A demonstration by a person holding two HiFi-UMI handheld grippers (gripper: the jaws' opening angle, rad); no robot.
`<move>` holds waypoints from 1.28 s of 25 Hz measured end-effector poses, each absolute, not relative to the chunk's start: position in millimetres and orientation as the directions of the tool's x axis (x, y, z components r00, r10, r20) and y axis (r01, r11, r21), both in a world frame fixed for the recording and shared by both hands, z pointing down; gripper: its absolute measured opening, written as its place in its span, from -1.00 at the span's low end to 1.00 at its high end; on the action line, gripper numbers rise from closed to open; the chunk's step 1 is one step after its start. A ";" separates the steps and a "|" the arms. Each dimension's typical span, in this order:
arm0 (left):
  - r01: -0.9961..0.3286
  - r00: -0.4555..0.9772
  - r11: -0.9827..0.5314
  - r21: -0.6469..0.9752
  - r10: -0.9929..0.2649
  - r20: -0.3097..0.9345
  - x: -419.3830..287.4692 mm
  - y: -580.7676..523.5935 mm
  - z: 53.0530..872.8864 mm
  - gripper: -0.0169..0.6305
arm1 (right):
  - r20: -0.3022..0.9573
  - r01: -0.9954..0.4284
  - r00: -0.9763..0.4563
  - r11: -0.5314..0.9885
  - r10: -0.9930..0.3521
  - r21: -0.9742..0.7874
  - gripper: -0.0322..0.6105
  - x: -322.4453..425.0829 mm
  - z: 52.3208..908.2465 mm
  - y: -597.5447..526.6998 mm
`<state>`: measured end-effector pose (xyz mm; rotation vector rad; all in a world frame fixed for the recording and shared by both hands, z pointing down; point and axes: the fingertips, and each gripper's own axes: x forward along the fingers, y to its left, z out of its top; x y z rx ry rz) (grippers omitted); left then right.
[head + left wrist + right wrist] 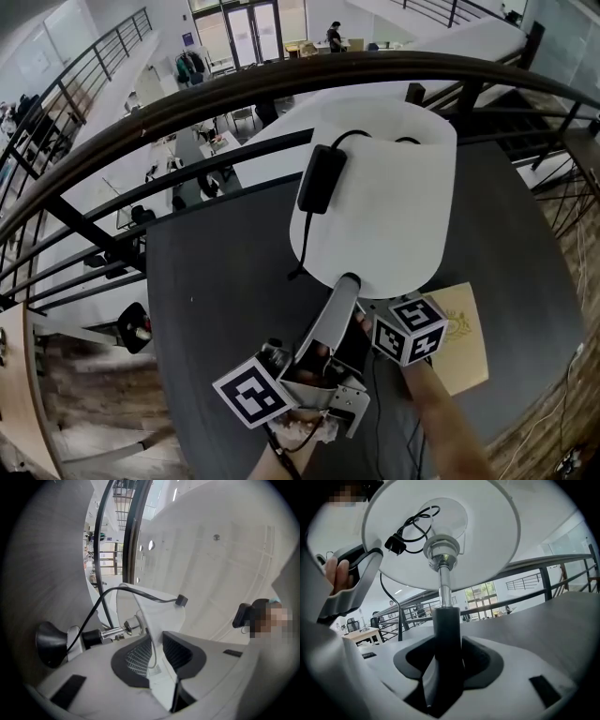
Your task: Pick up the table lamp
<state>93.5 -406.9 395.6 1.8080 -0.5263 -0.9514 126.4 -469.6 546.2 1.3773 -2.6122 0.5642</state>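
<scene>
The table lamp stands on the dark table (225, 281). Its white shade (375, 187) carries a black power adapter (321, 178) and cable on top. My left gripper (345, 284) reaches up to the shade's near rim. In the left gripper view it (157, 651) is shut on the thin shade edge (154, 616). My right gripper sits under the shade, only its marker cube (409, 328) showing from above. In its own view the right gripper (446, 656) is open, with the lamp's black stem (446, 625) upright between the jaws.
A yellowish card (459, 337) lies on the table to the right of the lamp. A dark curved railing (281, 80) runs just behind the table, with a drop to a lower floor beyond. Loose cables (562, 412) lie past the table's right edge.
</scene>
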 end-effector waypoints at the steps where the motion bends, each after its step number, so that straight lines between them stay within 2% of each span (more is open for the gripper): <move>1: 0.066 0.597 -0.420 0.905 -0.710 -0.373 93.9 -406.7 395.4 -0.61 | 0.283 -0.818 -0.573 0.515 -0.770 -0.256 -0.29 125.1 546.2 -470.3; 3: 0.069 0.596 -0.420 0.905 -0.710 -0.375 95.0 -407.1 395.6 -0.61 | 0.264 -0.820 -0.570 0.518 -0.778 -0.244 -0.35 124.9 545.0 -471.4; 32: 0.123 0.572 -0.482 0.867 -0.680 -0.459 94.0 -393.0 349.2 -0.70 | 0.146 -0.818 -0.563 0.523 -0.813 -0.240 -0.37 125.2 500.5 -442.0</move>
